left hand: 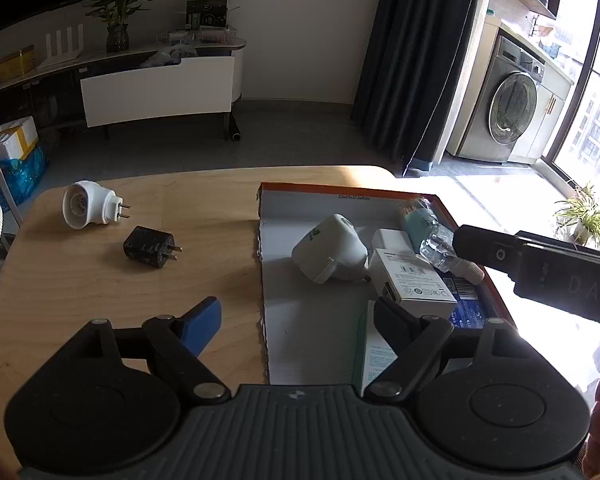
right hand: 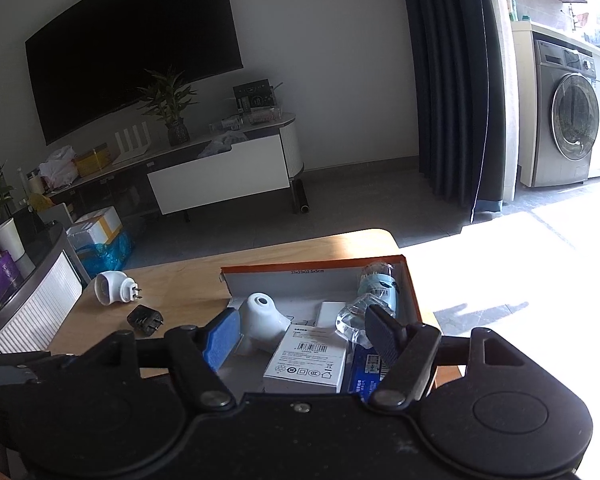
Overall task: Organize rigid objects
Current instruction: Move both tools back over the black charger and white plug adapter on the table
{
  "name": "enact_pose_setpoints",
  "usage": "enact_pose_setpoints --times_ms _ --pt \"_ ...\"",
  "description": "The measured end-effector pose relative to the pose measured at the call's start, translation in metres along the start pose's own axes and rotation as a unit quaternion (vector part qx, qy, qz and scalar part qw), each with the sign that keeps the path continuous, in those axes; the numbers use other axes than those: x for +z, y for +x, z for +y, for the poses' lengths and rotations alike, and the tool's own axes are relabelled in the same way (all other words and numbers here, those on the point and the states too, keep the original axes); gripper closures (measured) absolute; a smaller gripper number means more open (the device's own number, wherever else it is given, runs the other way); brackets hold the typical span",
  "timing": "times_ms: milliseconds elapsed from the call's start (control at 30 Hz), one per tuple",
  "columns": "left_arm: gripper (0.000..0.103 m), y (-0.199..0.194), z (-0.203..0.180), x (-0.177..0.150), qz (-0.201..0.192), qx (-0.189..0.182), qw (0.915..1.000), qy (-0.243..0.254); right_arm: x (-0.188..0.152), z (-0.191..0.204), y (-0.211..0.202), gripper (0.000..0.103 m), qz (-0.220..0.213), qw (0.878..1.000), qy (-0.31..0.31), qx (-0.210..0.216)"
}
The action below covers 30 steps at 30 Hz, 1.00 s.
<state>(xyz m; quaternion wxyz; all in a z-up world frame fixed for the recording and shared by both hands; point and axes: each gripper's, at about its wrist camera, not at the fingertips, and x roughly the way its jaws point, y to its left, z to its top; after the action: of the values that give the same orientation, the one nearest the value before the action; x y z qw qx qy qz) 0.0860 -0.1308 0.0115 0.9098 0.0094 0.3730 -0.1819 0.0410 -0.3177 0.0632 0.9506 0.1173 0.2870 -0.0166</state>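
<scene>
A shallow orange-rimmed cardboard box lies on the right of the wooden table. Inside it lie a white plug-in device, a white carton, a white adapter and a clear bottle with a teal label. A white plug-in lamp and a black charger rest on the bare table at the left. My left gripper hangs open over the box's near left edge, holding nothing. My right gripper stands open above the box's contents, its right finger beside the clear bottle.
The table's far edge drops to a grey floor. Beyond it stand a TV cabinet, a dark curtain and a washing machine. A ribbed white unit stands close to the table's left side.
</scene>
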Motion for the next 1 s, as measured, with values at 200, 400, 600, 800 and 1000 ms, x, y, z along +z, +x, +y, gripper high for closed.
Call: enact_pose_setpoints --times_ms 200,400,600,800,1000 --pt "0.016 -0.011 0.024 0.003 -0.008 0.025 0.9996 -0.012 -0.002 0.025 0.005 0.021 0.011 1.000 -0.018 0.016" --pt "0.011 -0.021 0.047 0.003 -0.014 0.044 0.9987 -0.021 -0.004 0.049 0.012 0.021 0.021 0.999 -0.034 0.032" --pt "0.008 -0.025 0.074 0.002 -0.014 0.059 0.9976 -0.033 -0.006 0.074 0.020 0.021 0.032 0.997 -0.055 0.047" --pt "0.008 -0.026 0.094 0.000 -0.014 0.068 0.9965 -0.046 -0.007 0.098 0.028 0.021 0.041 0.994 -0.078 0.065" --pt "0.008 -0.027 0.113 0.000 -0.013 0.076 0.9953 -0.059 -0.009 0.117 0.035 0.021 0.051 0.991 -0.095 0.077"
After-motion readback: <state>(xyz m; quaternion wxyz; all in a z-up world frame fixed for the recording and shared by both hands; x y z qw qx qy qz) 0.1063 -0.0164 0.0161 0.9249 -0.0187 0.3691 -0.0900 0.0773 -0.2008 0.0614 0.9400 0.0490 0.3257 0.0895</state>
